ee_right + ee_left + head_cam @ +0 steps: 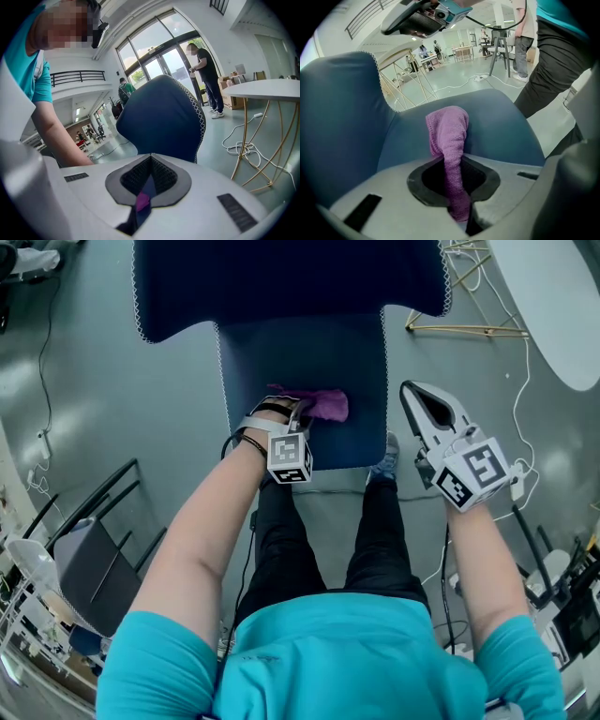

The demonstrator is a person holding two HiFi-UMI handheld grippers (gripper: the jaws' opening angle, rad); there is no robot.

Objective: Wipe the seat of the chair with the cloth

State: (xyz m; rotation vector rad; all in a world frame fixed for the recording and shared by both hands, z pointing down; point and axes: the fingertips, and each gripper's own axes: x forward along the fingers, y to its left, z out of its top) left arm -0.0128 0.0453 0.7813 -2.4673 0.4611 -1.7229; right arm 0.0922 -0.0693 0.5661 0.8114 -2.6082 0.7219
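Note:
The dark blue chair's seat (300,362) lies straight ahead, with its backrest (281,277) beyond. A purple cloth (326,405) rests on the front half of the seat. My left gripper (296,412) is shut on the cloth's near end. In the left gripper view the cloth (449,133) runs out from between the jaws of that gripper (453,165) onto the seat (506,122). My right gripper (424,407) hangs off the seat's right side above the floor, shut and empty. In the right gripper view that gripper (149,158) points at the backrest (161,119).
A white round table (553,296) on gold legs (469,329) stands at the far right, and white cables (520,399) trail on the floor. Black racks and a grey chair (94,563) crowd the left. The person's legs (328,540) stand at the seat's front edge.

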